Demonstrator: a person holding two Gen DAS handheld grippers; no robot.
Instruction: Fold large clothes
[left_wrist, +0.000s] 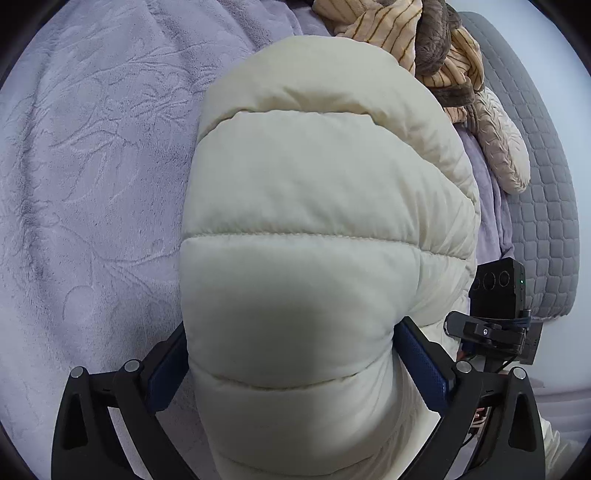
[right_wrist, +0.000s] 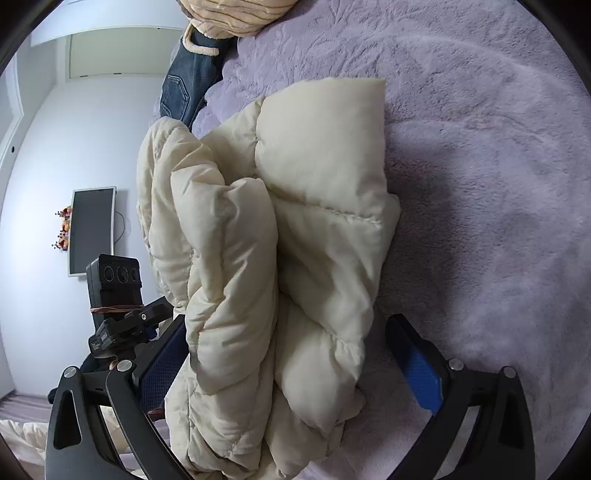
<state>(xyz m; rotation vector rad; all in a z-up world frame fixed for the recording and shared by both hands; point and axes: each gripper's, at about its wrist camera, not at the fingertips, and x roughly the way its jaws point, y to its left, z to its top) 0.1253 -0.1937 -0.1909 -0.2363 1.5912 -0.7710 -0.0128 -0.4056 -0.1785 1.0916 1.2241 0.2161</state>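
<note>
Cream puffer jacket (left_wrist: 317, 206), no readable label, is pinched by left tool (left_wrist: 291, 354); right tool (right_wrist: 291, 354) gapes around it.

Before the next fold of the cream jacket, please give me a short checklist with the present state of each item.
1. Left hand-held gripper grips the cream puffer jacket: ok, fabric pinched between both pads.
2. Right hand-held gripper released: ok, jaws wide, one pad clear of the fabric.
3. Jacket rests on the lilac blanket: ok.
4. Folds even: not ok, layers bunched.
5. Jeans clear of the jacket: cannot tell.
</note>
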